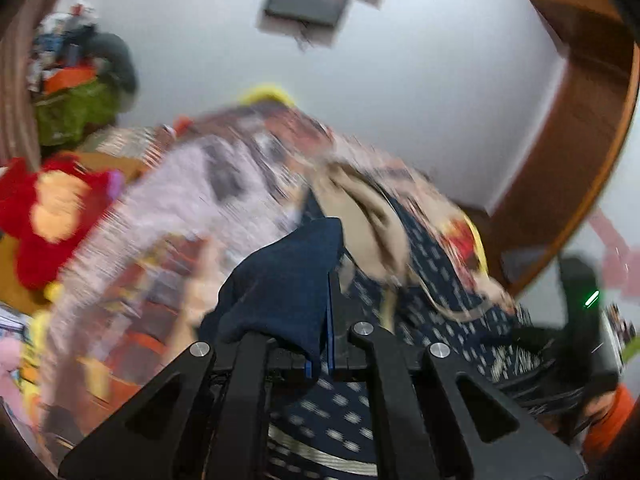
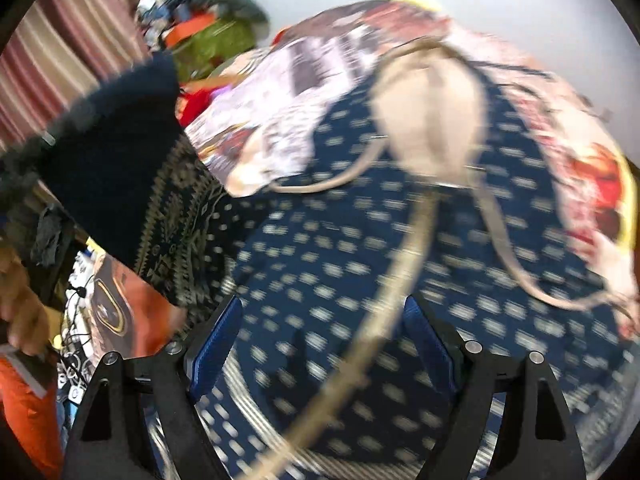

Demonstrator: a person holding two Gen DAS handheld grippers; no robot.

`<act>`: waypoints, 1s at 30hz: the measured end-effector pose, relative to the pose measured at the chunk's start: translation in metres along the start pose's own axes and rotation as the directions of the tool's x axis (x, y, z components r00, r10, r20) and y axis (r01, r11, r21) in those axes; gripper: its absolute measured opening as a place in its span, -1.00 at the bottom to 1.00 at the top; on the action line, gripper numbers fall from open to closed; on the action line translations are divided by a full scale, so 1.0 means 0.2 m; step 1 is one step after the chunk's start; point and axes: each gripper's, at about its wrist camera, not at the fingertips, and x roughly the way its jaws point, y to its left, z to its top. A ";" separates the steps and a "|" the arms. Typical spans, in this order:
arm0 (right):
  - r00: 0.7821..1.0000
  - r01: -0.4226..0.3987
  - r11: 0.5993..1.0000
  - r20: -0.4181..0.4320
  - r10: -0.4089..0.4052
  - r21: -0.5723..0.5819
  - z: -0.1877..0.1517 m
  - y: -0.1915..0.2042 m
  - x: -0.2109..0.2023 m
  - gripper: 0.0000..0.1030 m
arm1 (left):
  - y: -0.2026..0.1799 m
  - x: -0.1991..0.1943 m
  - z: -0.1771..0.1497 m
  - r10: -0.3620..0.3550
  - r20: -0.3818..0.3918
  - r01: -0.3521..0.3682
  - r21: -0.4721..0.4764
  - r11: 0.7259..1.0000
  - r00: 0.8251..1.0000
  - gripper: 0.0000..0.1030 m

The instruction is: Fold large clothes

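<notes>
My left gripper [image 1: 318, 344] is shut on a plain dark navy garment [image 1: 280, 280], which bunches up over its fingers and is lifted off the bed. The same garment shows in the right wrist view [image 2: 116, 160] at the left, with a patterned part hanging below it. My right gripper [image 2: 320, 332] is open, its blue pads wide apart just above a navy cloth with white dashes [image 2: 360, 248]. A beige garment with thin straps [image 2: 432, 120] lies on that cloth; one strap runs down between my right fingers. Both views are motion-blurred.
A pile of printed pale and red clothes [image 1: 208, 184] covers the bed. A red and yellow soft toy [image 1: 52, 216] lies at the left. A heap of bags and clothes [image 1: 80, 92] stands by the curtain. A wooden wardrobe [image 1: 580, 128] is at the right.
</notes>
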 end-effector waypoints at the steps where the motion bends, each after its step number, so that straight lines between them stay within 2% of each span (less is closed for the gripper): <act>1: 1.000 0.012 1.000 0.005 -0.012 0.008 -0.01 -0.02 -0.02 0.60 | -0.05 0.06 -0.04 -0.009 -0.038 0.009 0.013 1.000 0.999 -0.93; 4: 0.998 0.058 0.998 0.027 -0.059 0.027 -0.09 -0.13 -0.11 0.60 | -0.20 0.23 -0.19 -0.012 -0.154 0.020 0.047 0.999 0.988 -0.93; 7: 0.996 0.085 0.996 0.039 -0.086 0.033 -0.16 -0.20 -0.17 0.60 | -0.31 0.36 -0.37 -0.026 -0.259 0.041 0.054 0.998 0.965 -0.93; 10: 0.995 0.091 0.995 0.039 -0.092 0.034 -0.24 -0.24 -0.21 0.60 | -0.37 0.45 -0.54 -0.018 -0.354 0.041 0.055 0.998 0.935 -0.93; 12: 0.995 0.091 0.995 0.042 -0.092 0.028 -0.27 -0.25 -0.22 0.60 | -0.39 0.45 -0.60 -0.014 -0.381 0.040 0.062 0.997 0.924 -0.92; 13: 0.995 0.095 0.995 0.041 -0.096 0.025 -0.29 -0.25 -0.22 0.60 | -0.39 0.43 -0.63 -0.010 -0.387 0.040 0.069 0.997 0.922 -0.91; 15: 0.994 0.099 0.995 0.036 -0.099 0.020 -0.30 -0.24 -0.20 0.60 | -0.37 0.36 -0.65 -0.005 -0.378 0.041 0.088 0.995 0.926 -0.74; 16: 0.995 0.099 0.995 0.030 -0.100 0.019 -0.31 -0.24 -0.19 0.60 | -0.36 0.33 -0.65 -0.006 -0.372 0.042 0.090 0.995 0.928 -0.57; 17: 0.995 0.096 0.995 0.026 -0.096 0.016 -0.31 -0.23 -0.17 0.60 | -0.33 0.27 -0.65 -0.007 -0.356 0.042 0.090 0.995 0.934 -0.48; 19: 0.996 0.084 0.996 0.022 -0.084 -0.001 -0.31 -0.19 -0.15 0.60 | -0.26 0.16 -0.63 -0.004 -0.318 0.031 0.082 0.996 0.948 -0.13; 21: 0.996 0.082 0.996 0.027 -0.081 -0.031 -0.30 -0.13 -0.14 0.60 | -0.16 0.06 -0.61 0.020 -0.275 -0.002 0.066 0.998 0.961 -0.02; 22: 0.996 0.080 0.996 0.030 -0.079 -0.045 -0.29 -0.10 -0.13 0.60 | -0.09 -0.01 -0.60 0.050 -0.253 -0.037 0.058 0.998 0.966 -0.01; 24: 0.997 0.072 0.994 0.035 -0.069 -0.077 -0.27 -0.03 -0.10 0.60 | 0.03 -0.08 -0.60 0.123 -0.229 -0.112 0.058 0.992 0.966 -0.01; 27: 0.998 0.057 0.990 0.028 -0.054 -0.128 -0.22 0.09 -0.03 0.60 | 0.22 -0.14 -0.63 0.208 -0.230 -0.206 0.033 0.978 0.951 -0.01; 30: 0.999 0.043 0.982 0.010 -0.042 -0.186 -0.18 0.23 0.08 0.60 | 0.40 -0.16 -0.70 0.232 -0.263 -0.247 -0.024 0.969 0.936 -0.01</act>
